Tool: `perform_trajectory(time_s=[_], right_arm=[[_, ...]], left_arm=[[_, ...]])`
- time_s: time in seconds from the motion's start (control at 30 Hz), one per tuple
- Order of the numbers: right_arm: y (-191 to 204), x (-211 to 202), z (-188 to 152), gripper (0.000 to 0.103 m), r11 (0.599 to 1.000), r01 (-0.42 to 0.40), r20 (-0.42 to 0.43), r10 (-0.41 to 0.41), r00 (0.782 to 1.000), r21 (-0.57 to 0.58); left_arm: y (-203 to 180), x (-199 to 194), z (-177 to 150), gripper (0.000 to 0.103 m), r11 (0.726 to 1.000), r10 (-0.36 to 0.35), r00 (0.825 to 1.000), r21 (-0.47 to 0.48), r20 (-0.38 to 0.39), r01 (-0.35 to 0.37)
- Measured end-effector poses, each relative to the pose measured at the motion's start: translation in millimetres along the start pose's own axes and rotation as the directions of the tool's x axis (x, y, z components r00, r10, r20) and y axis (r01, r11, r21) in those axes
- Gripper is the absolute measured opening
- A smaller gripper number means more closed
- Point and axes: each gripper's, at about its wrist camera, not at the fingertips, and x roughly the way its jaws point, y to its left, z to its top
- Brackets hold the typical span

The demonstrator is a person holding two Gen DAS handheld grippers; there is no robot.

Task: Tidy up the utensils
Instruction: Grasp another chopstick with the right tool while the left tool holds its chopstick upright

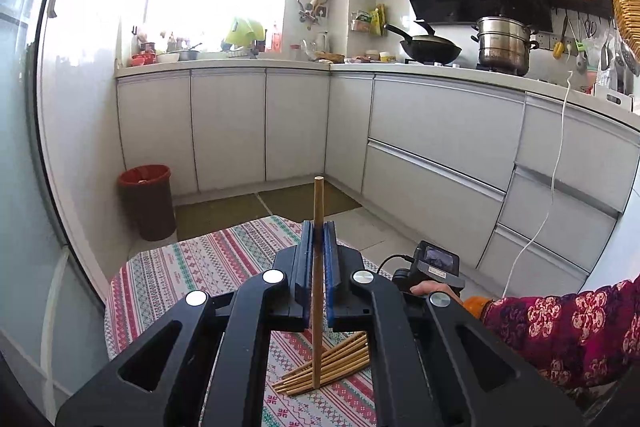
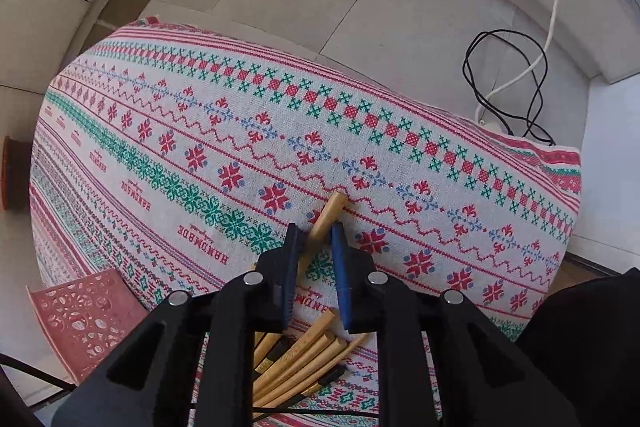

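Left gripper clamps one upright chopstick at centre frame, above the chopstick pile on the patterned cloth. Right gripper, low centre, seems to pinch another chopstick, contact unclear.

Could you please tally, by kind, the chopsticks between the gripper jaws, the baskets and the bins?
Chopsticks between jaws: 2
Pink basket: 1
Red bin: 1
Total: 4
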Motion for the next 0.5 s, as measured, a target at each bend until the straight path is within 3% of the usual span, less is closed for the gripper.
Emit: perform_trajectory(time_s=[0.1, 0.13, 0.3, 0.5], right_arm=[[-14, -5, 2, 0.012, 0.992, -0.128, 0.003, 0.128, 0.992, 0.001], [-14, -10, 0, 0.008, 0.989, -0.143, 0.015, 0.143, 0.990, -0.027], [-6, -54, -19, 0.008, 0.961, -0.206, 0.084, 0.224, 0.971, -0.183], [-18, -104, -41, 0.008, 0.879, -0.334, 0.115, 0.391, 0.913, -0.342]], left_arm=[[0, -8, 2, 0.004, 1.000, 0.011, 1.000, -0.020, 0.008, -0.011], [0, -10, 3, 0.004, 0.999, 0.014, 1.000, -0.030, 0.007, -0.014], [-6, -17, 8, 0.004, 0.997, 0.036, 0.999, -0.071, 0.002, -0.036], [-15, -19, 12, 0.004, 0.995, 0.037, 0.999, -0.098, -0.007, -0.037]])
